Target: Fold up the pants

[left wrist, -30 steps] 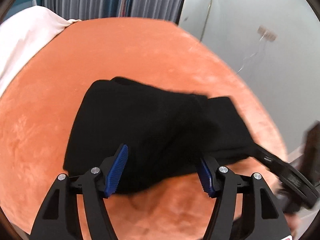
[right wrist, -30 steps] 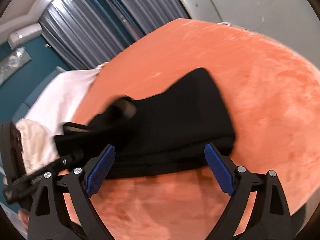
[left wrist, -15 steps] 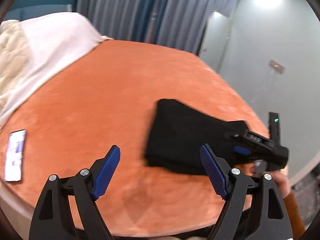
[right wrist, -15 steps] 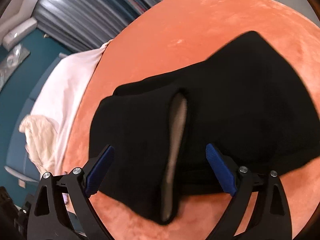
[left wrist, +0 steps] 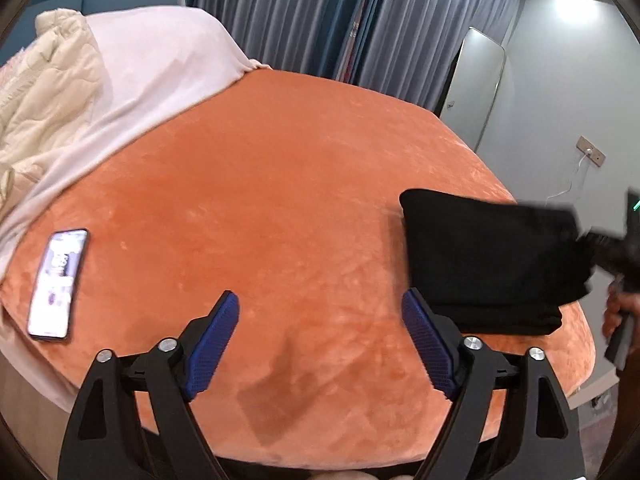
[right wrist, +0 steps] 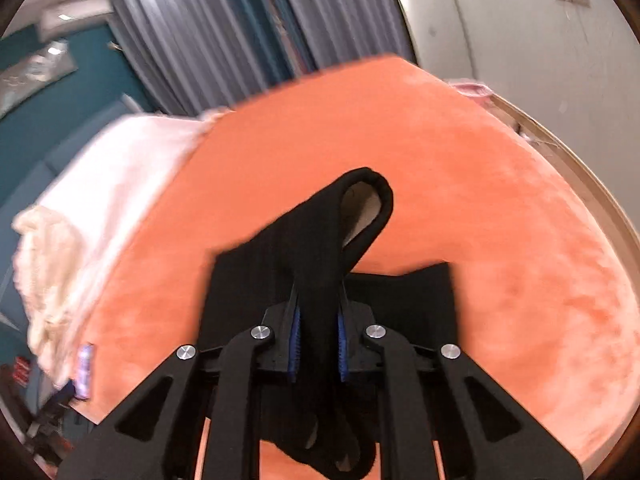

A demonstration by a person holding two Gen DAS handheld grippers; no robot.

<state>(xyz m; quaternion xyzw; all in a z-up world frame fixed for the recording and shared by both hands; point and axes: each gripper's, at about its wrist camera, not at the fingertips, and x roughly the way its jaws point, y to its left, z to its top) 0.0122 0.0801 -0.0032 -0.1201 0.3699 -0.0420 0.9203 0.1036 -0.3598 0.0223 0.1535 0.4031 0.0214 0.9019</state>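
Note:
The black pants [left wrist: 488, 264] lie folded on the orange bed cover [left wrist: 280, 200] at the right of the left wrist view. My left gripper [left wrist: 320, 344] is open and empty, above bare cover to the left of them. My right gripper [right wrist: 318, 340] is shut on a thick fold of the black pants [right wrist: 320, 248] and lifts it; a looped end with a pale lining curls up past the fingers. The right gripper also shows blurred in the left wrist view [left wrist: 616, 248], at the pants' right edge.
A phone [left wrist: 58, 282] lies on the cover at the left edge. A white sheet [left wrist: 160, 68] and a cream quilt [left wrist: 44, 92] lie at the far left. Curtains [left wrist: 340, 20] and a grey wall [left wrist: 568, 92] stand behind. The bed's near edge runs just below my left gripper.
My right gripper has closed on a fold of the pants and raised it. My left gripper has drawn back and to the left, away from the pants, staying open.

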